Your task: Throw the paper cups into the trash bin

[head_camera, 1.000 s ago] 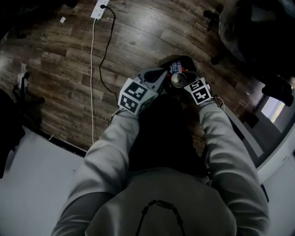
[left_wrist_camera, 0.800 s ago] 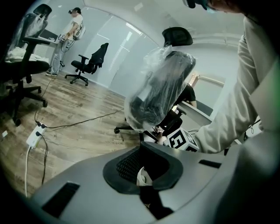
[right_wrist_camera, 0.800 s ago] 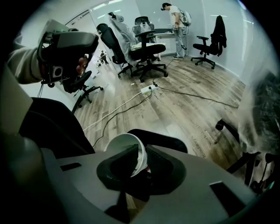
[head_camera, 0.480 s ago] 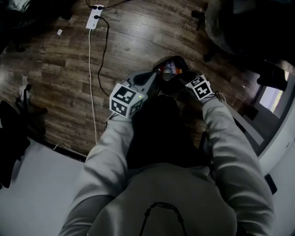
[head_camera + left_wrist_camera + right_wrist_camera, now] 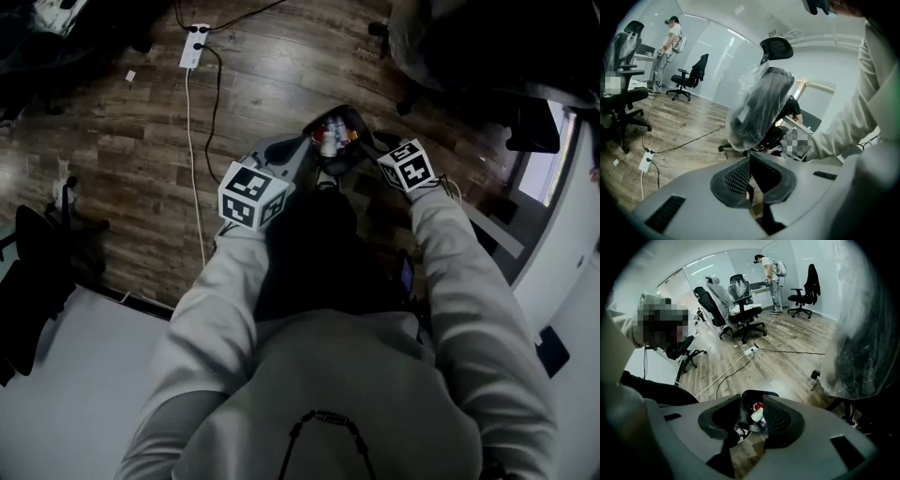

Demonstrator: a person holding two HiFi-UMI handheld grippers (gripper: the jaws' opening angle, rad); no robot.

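Paper cup point(image 5: 757, 415) – now in trash bin point(image 5: 759, 392) | right tongs point(image 5: 751, 397) just spread, empty | left tongs point(image 5: 750, 153) pressed together

No legible text, label, brand or number anywhere.

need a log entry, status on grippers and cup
Left gripper jaws shut, empty. Right gripper jaws just opened, nothing between them. Paper cup lies in trash bin below. Nothing in the way.
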